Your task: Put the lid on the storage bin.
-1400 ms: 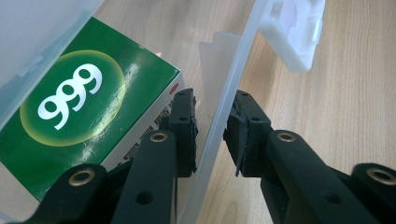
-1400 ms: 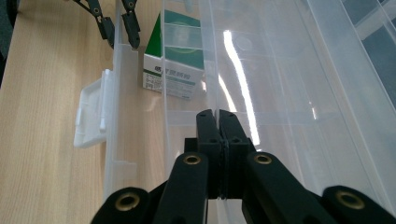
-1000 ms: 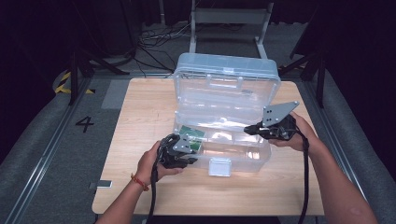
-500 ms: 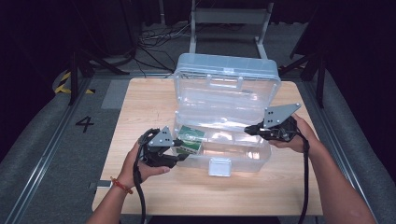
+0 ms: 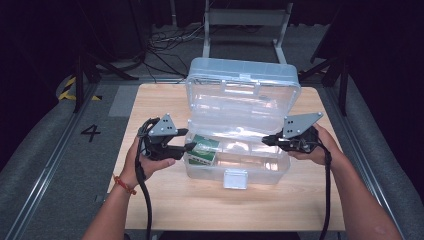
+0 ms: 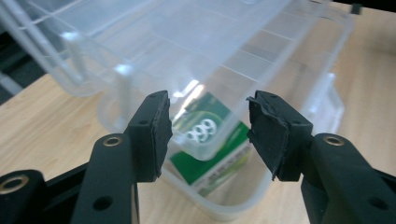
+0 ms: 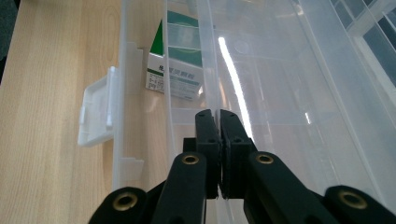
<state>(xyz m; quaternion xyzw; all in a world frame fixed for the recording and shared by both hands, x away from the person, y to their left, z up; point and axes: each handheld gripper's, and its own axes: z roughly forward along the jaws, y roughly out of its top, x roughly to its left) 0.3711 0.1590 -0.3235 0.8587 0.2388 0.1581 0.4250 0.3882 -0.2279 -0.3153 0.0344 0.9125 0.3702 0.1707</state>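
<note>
From the high view, a clear plastic box (image 5: 235,150) sits open on the table (image 5: 165,200); a green carton (image 5: 204,150) lies inside, at its left end.

Left gripper view — the left gripper (image 6: 208,128) has just been opening, jaws apart with nothing between them, just outside the box's left end.

Right gripper view — the right gripper (image 7: 219,135) is clamped on a thin inner wall of the box.

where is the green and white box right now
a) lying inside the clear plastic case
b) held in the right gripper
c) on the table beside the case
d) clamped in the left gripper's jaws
a: the green and white box lies on the floor of the open clear plastic case, and the left gripper has open jaws with nothing pressed between them.
</note>
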